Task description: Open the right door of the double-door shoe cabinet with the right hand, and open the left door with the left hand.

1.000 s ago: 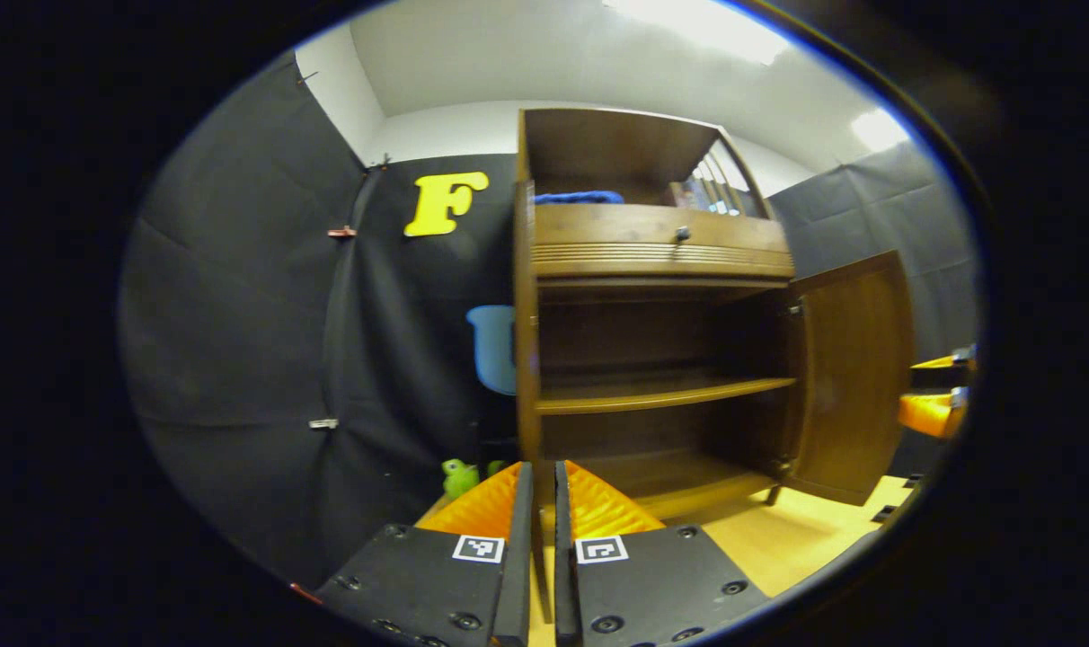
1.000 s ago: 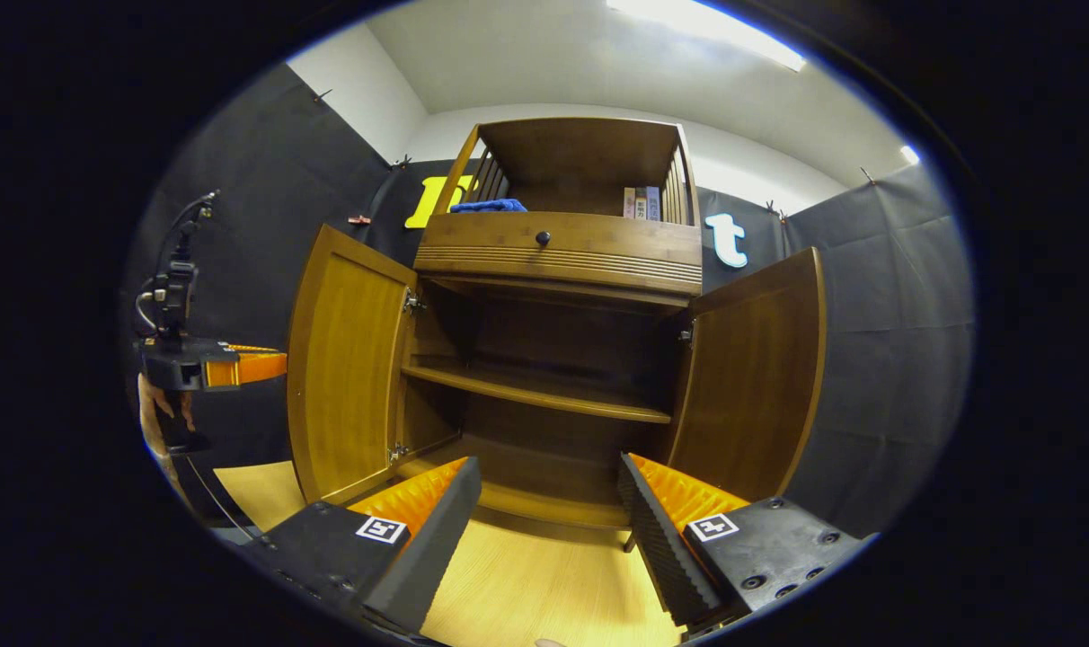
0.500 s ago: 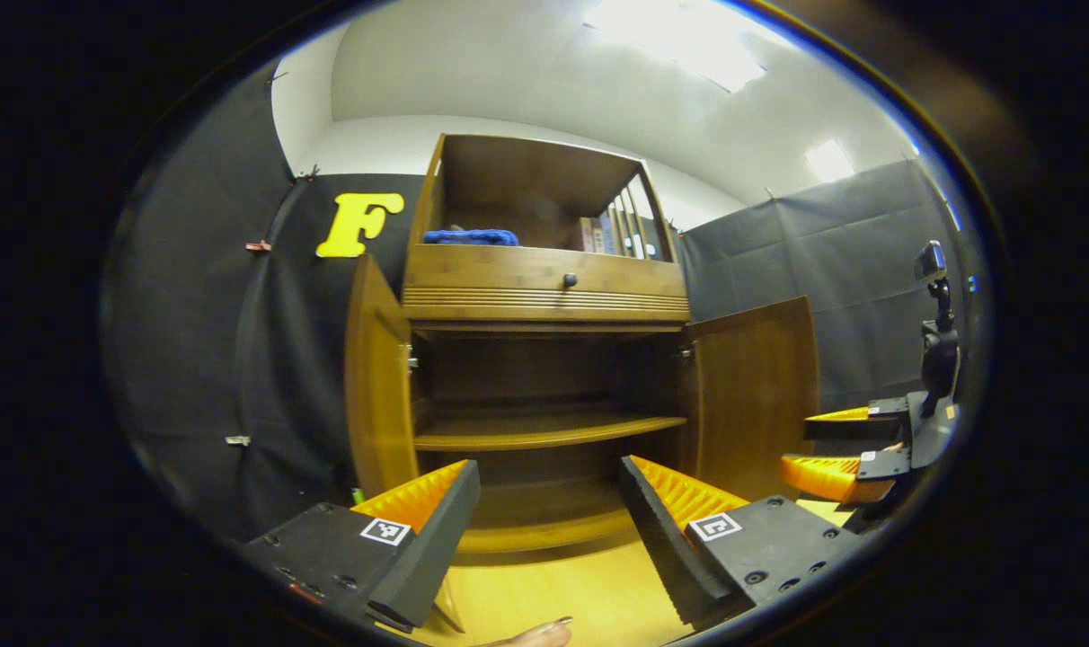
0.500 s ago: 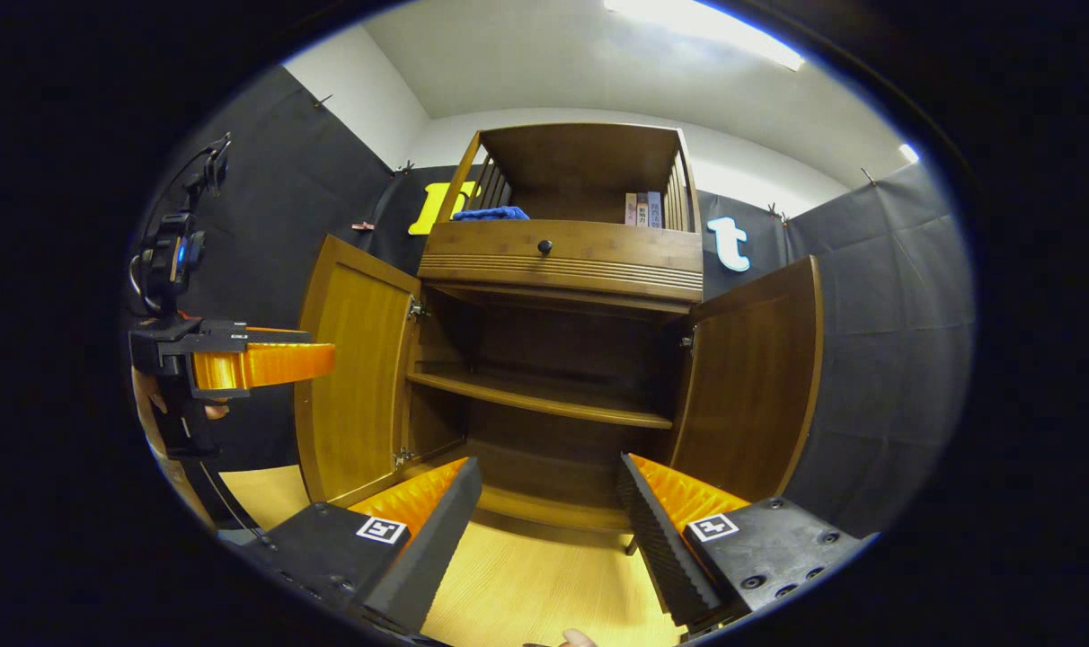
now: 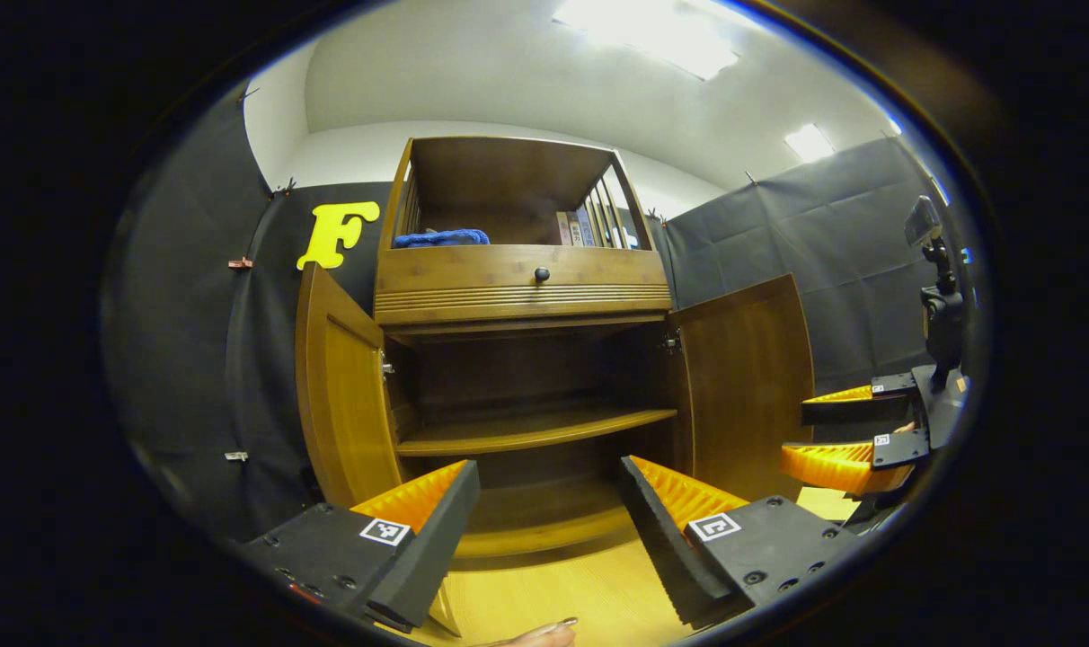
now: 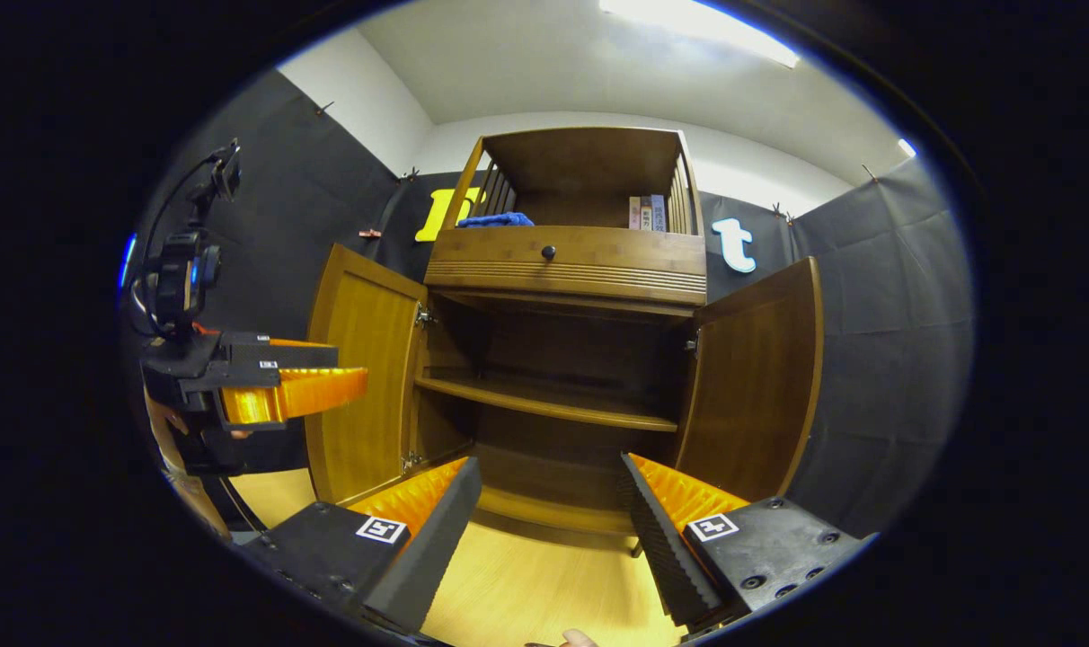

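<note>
The left gripper (image 5: 544,512) and the right gripper (image 6: 549,512) both gape wide, holding nothing, back from the shoe cabinet (image 6: 567,261). Its left door (image 6: 360,377) and right door (image 6: 756,377) stand swung out. Any careless sweep forward could knock either door back towards shut.

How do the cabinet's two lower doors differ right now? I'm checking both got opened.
The left door hangs from hinges on the cabinet's left side and swings out leftward; the right door hangs on the right and swings rightward. The left gripper hangs beside the left door; none is by the right door. Both stand wide open, untouched.
</note>
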`<state>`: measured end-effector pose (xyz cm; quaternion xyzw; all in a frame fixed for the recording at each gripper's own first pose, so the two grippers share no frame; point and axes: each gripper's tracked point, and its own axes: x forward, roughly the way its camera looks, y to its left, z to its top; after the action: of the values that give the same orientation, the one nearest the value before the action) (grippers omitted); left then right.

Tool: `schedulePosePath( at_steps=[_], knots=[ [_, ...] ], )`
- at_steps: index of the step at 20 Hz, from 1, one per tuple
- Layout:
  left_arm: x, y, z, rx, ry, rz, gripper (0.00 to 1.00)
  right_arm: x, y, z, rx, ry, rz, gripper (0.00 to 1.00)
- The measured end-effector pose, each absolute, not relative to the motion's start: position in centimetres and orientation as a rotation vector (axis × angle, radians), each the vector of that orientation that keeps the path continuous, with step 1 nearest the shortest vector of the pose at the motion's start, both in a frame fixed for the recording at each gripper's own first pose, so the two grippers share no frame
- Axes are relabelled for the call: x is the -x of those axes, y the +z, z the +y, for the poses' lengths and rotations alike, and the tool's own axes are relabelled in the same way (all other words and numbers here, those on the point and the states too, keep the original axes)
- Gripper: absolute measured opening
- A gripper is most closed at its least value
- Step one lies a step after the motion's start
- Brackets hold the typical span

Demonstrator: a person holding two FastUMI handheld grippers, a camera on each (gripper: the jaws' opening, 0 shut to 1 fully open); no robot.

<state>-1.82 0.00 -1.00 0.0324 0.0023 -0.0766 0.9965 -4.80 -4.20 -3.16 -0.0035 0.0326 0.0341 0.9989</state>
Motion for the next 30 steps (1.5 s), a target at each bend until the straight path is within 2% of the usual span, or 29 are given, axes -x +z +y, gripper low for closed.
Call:
schedulePosePath(
  at_steps=[4, 5, 7, 8, 9, 10, 13, 14, 15, 21, 23, 24, 25, 28, 30],
  knots=[
    [1.7, -0.9, -0.2, -0.059, -0.151, -0.006, 1.00, 4.3, -1.4, -5.5, 0.030, 0.031, 0.005, 0.97],
    [1.6, -0.9, -0.2, -0.055, -0.155, -0.009, 0.96, 4.1, -1.3, -5.6, 0.035, 0.027, 0.002, 0.97],
    [1.7, -0.6, -0.5, -0.049, -0.164, -0.014, 0.96, 4.1, -1.1, -5.5, 0.036, 0.030, 0.001, 0.97],
    [1.7, -0.5, -0.5, -0.048, -0.167, -0.018, 1.00, 4.1, -1.1, -5.4, 0.035, 0.033, 0.003, 0.97],
    [1.8, -0.4, -0.5, -0.046, -0.171, -0.022, 0.96, 4.2, -1.2, -5.3, 0.036, 0.036, 0.004, 0.97],
    [1.8, -0.4, -0.6, -0.045, -0.174, -0.020, 1.00, 4.2, -1.1, -5.1, 0.039, 0.038, 0.002, 0.97],
    [1.9, -0.8, -0.7, -0.056, -0.178, -0.015, 1.00, 4.2, -1.2, -4.7, 0.045, 0.043, 0.002, 0.97],
    [1.9, -1.0, -0.5, -0.062, -0.174, -0.013, 0.96, 4.3, -1.1, -4.8, 0.046, 0.046, 0.003, 0.97],
    [1.9, -1.1, -0.4, -0.067, -0.171, -0.013, 1.00, 4.2, -1.1, -4.7, 0.046, 0.048, 0.006, 0.97],
    [2.0, -1.2, -0.2, -0.073, -0.165, -0.016, 1.00, 4.2, -1.2, -4.7, 0.048, 0.043, 0.019, 0.97],
    [2.1, -1.0, -0.1, -0.065, -0.162, -0.021, 0.96, 4.3, -1.2, -4.7, 0.046, 0.040, 0.014, 0.97],
    [2.2, -0.8, 0.1, -0.068, -0.153, -0.026, 1.00, 4.3, -1.1, -4.6, 0.046, 0.040, 0.011, 0.97],
    [2.2, -0.8, 0.2, -0.073, -0.145, -0.029, 0.96, 4.3, -1.0, -4.6, 0.046, 0.040, 0.010, 0.97],
    [2.4, -0.9, 0.0, -0.076, -0.145, -0.033, 0.96, 4.4, -0.9, -4.5, 0.053, 0.040, 0.004, 0.97],
    [2.5, -0.9, -0.2, -0.070, -0.156, -0.033, 1.00, 4.6, -0.9, -4.4, 0.056, 0.041, 0.006, 0.97]
  ],
)
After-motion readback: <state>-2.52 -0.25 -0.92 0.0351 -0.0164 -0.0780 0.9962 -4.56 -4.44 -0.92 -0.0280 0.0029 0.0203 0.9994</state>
